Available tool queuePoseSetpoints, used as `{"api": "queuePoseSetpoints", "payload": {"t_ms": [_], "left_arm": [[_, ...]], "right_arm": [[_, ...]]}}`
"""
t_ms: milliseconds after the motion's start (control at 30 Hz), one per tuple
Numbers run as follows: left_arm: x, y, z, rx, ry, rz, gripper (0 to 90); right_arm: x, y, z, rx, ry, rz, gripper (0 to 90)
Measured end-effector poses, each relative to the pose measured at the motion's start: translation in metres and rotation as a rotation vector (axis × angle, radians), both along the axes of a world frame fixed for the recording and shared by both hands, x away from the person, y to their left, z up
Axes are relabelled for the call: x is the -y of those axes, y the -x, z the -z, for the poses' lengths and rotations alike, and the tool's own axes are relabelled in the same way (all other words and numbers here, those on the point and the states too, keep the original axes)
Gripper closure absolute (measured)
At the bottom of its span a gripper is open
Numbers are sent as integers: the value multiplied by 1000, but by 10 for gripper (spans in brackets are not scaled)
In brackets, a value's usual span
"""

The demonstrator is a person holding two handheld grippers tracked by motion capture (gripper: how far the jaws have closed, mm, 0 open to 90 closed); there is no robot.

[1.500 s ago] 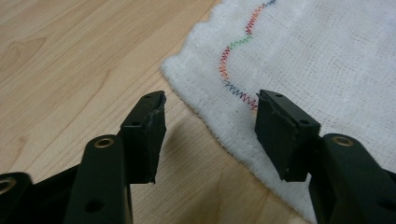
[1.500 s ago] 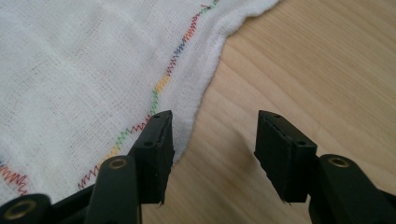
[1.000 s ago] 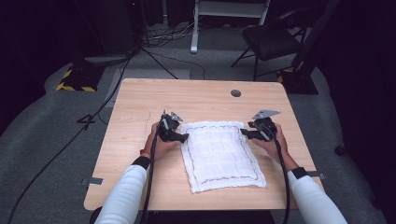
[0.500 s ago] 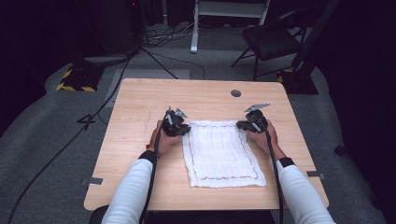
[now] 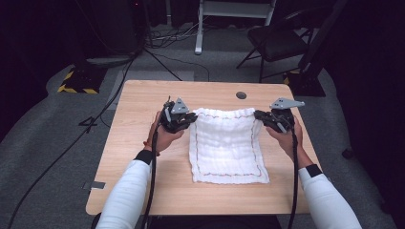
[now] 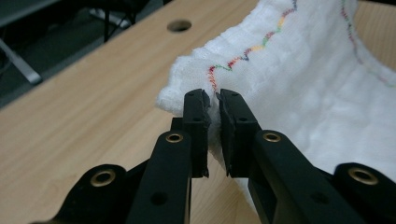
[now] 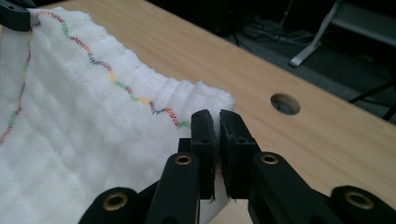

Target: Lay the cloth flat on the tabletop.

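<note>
1. A white quilted cloth (image 5: 225, 148) with a wavy line of coloured stitching near its edge lies in the middle of the wooden table (image 5: 143, 143). Its near part rests flat on the wood; its far edge is raised off the surface and sags a little between its two corners.
2. The left gripper (image 5: 190, 119) has its jaws pressed together on the far left corner of the cloth; in the left gripper view the fabric is caught between the black pads (image 6: 198, 116), just below the stitching. Those jaws have just been closing.
3. The right gripper (image 5: 258, 116) pinches the far right corner the same way, and its jaws too have just been closing, with cloth squeezed between the pads (image 7: 204, 133).
4. A hand in a white sleeve (image 5: 125, 191) holds each gripper, and a cable trails back along each forearm.
5. A round hole (image 5: 241, 95) sits in the tabletop beyond the cloth, apart from it.
6. Behind the table, on the grey floor, stands a dark chair (image 5: 277, 43).
</note>
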State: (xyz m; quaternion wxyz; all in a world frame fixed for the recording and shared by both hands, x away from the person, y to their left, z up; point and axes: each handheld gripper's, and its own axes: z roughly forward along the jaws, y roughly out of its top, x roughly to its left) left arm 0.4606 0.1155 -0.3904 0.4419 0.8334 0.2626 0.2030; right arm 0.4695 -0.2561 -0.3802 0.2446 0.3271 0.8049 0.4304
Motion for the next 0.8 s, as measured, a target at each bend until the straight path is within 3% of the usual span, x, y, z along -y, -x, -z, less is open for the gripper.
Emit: {"api": "queuePoseSetpoints", "payload": {"t_ms": [100, 233, 400, 533, 600, 633, 667, 700, 767, 800], "left_arm": [[-2, 7, -20, 52, -5, 9, 816], [-4, 6, -31, 87, -15, -16, 817], [2, -18, -30, 101, -42, -68, 815], [8, -49, -13, 70, -47, -160, 798], [12, -64, 0, 19, -28, -199, 785], [14, -71, 7, -2, -41, -232, 760], [18, -78, 17, -34, -53, -292, 693], [19, -81, 22, -57, -50, -315, 569], [22, -83, 33, -88, -47, -331, 445], [23, -81, 38, -97, -64, -315, 390]], "right_arm": [[1, 12, -19, 52, -3, -7, 851], [3, 21, -34, 94, -26, -4, 854], [-4, 5, -39, 122, -19, 41, 853], [-14, -26, -28, 120, 26, 87, 852], [-17, -44, -21, 103, 34, 119, 843], [-18, -53, -17, 100, 42, 141, 807], [-19, -62, -12, 90, 44, 167, 723], [-21, -74, -5, 61, 51, 207, 627], [-20, -85, 4, 15, 64, 244, 545], [-20, -87, 10, -15, 72, 245, 516]]}}
